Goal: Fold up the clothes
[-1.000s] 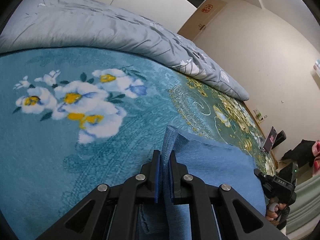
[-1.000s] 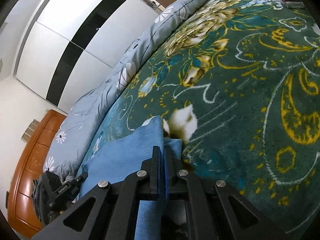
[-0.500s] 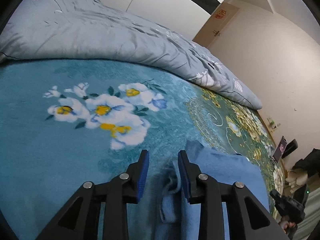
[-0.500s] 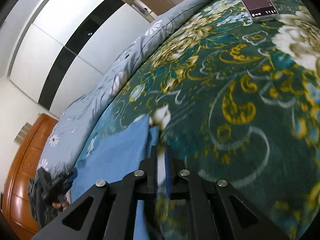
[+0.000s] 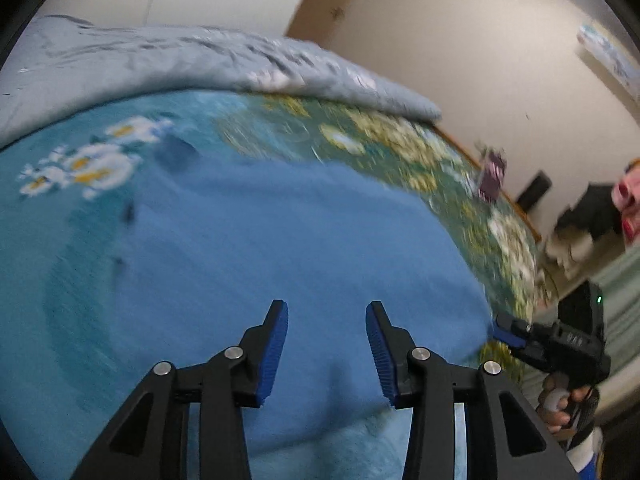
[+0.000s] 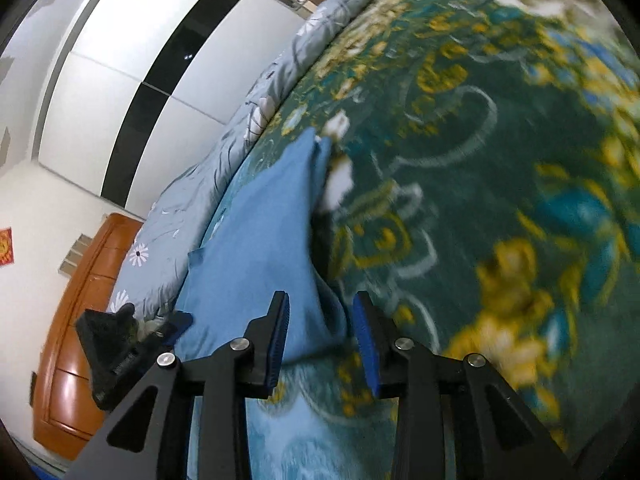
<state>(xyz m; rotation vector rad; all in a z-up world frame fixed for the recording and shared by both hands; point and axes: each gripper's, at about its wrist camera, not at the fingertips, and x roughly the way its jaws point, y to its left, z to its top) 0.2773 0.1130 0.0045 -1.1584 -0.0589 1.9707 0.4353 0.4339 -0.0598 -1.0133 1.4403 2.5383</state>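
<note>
A blue cloth (image 5: 280, 240) lies flat and folded on the floral blanket (image 5: 48, 248). My left gripper (image 5: 327, 306) hovers over the cloth's near edge. Its jaws are opening and nothing is between them. In the right wrist view the same cloth (image 6: 260, 240) stretches away to the left of centre. My right gripper (image 6: 321, 296) is at its near right corner. Its jaws are opening too; that corner shows between them, but the pads do not press it. Each gripper also shows at the side of the other's view: right gripper (image 5: 510, 330), left gripper (image 6: 176, 322).
A grey flowered duvet (image 5: 200, 64) is bunched along the far side of the bed. A phone (image 5: 491, 178) stands at the bed's right edge. A wooden headboard (image 6: 76, 340) and a white-and-black wardrobe (image 6: 132, 80) lie beyond. A person's hand (image 5: 560, 404) holds the right gripper.
Both grippers were shut on the cloth's corners; they have let go, opened and drawn back toward the near edge. The cloth now lies flat on the blanket.
</note>
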